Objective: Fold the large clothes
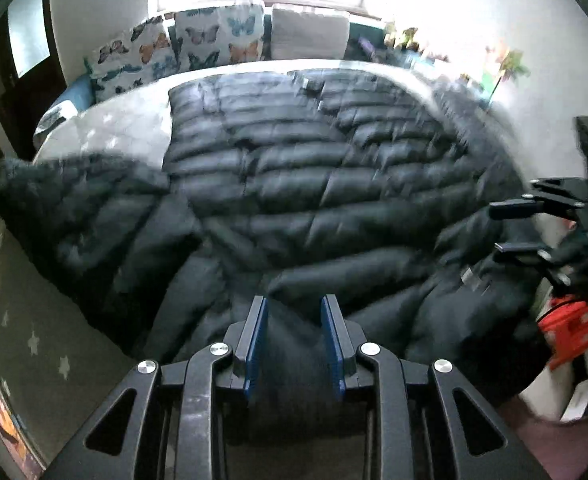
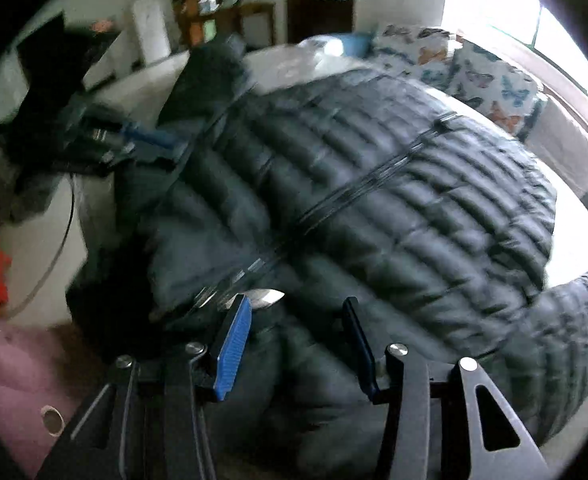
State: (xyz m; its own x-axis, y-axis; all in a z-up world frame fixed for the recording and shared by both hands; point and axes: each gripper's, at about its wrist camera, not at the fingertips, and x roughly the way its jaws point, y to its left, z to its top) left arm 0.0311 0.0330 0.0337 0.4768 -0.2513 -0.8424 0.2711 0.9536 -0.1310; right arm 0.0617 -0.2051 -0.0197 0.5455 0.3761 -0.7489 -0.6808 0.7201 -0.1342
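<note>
Both tongs, left [image 1: 294, 334] and right [image 2: 294, 344], pinching near hem of black puffer coat [image 1: 294, 168] (on bed [image 1: 106, 132]), ready for folding toward 12 o'clock.

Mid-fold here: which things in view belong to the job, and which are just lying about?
Job:
- black puffer coat
- bed it lies on
- left gripper
- right gripper

Lying about:
- butterfly pillows
- plain pillow
- orange item

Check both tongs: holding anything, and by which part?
Left tongs: dark jacket fabric bunched between the pads, near its edge closest to the camera; apparently gripped. Right tongs: jacket bulk fills the gap; an actual grip cannot be told.
</note>
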